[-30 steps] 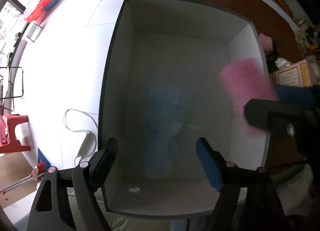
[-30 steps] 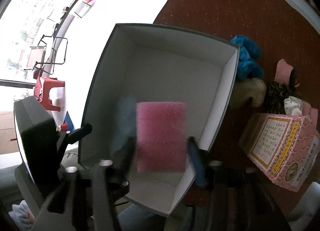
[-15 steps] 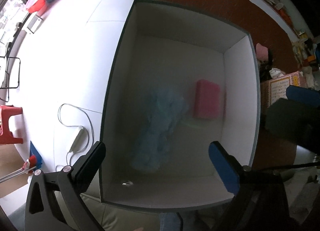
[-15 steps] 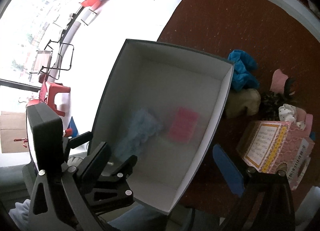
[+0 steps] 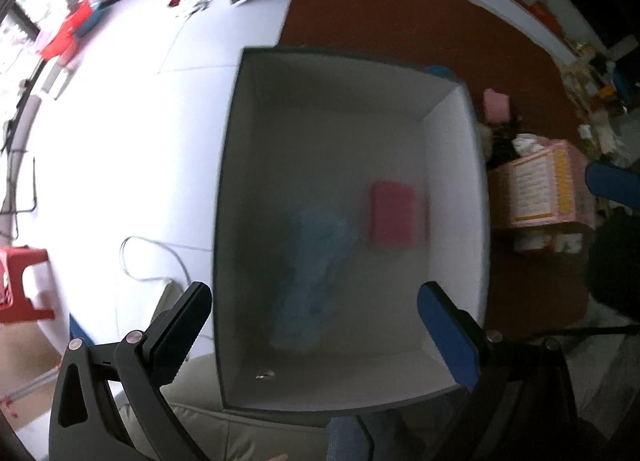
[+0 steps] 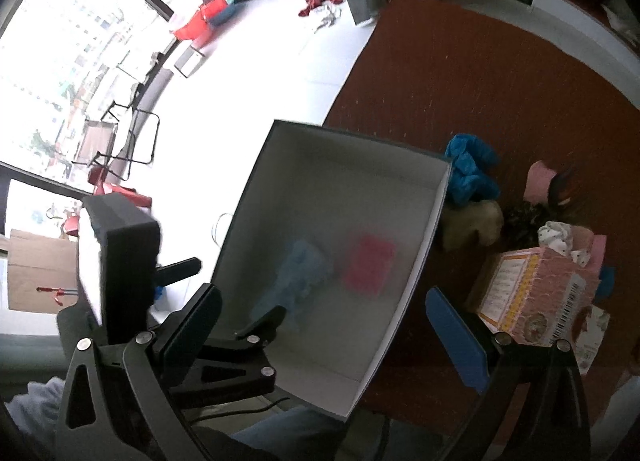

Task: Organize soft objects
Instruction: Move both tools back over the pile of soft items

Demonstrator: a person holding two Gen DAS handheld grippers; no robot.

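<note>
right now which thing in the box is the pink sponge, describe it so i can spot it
Find the big white-walled box on the floor. Two soft things lie on its bottom, near the right wall. The pink sponge is the flat rectangular one; its neighbour, the pale blue cloth, is crumpled and shapeless.

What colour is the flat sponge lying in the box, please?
Pink sponge, clearest in the left wrist view.

Pink sponge block (image 5: 394,217), rectangular, lying flat on floor of open white-walled box (image 5: 456,165), toward right wall. Light-blue fluffy cloth (image 5: 316,265) (blurred) crumpled just beside it, left. 2 more soft items outside box: bright-blue plush (image 6: 472,171), cream plush (image 6: 472,223).
</note>
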